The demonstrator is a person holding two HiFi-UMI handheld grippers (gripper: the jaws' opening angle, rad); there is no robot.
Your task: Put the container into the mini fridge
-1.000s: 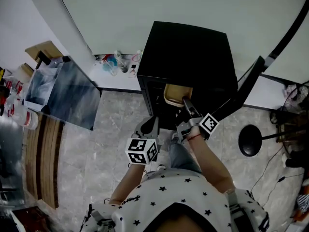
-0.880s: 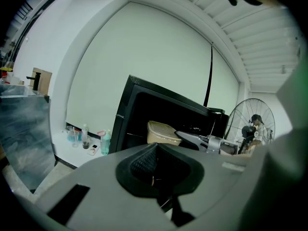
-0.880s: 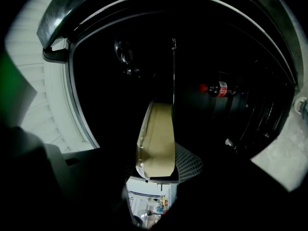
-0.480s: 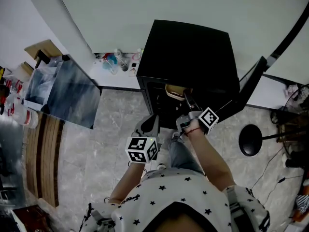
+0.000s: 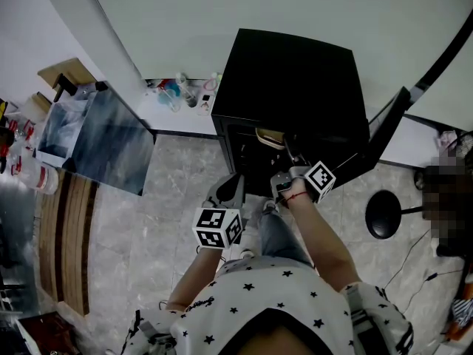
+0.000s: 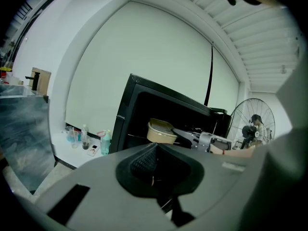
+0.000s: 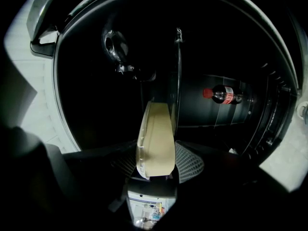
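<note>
The black mini fridge stands open in the head view, its door swung out to the right. A beige lidded container sits at the fridge's dark mouth, and my right gripper is shut on its near edge. In the right gripper view the container shows edge-on between the mesh pads, inside the dark cavity. My left gripper hangs back in front of the fridge, shut and holding nothing. The left gripper view shows the container and the right gripper at the opening.
A cola bottle lies inside the fridge. Small bottles stand on a low white ledge left of the fridge. A grey-topped table is at the left, a black round stool at the right, and a fan stands beyond.
My right gripper has carried the container a little deeper into the fridge mouth, so less of it shows from above. The left gripper has stayed still.
</note>
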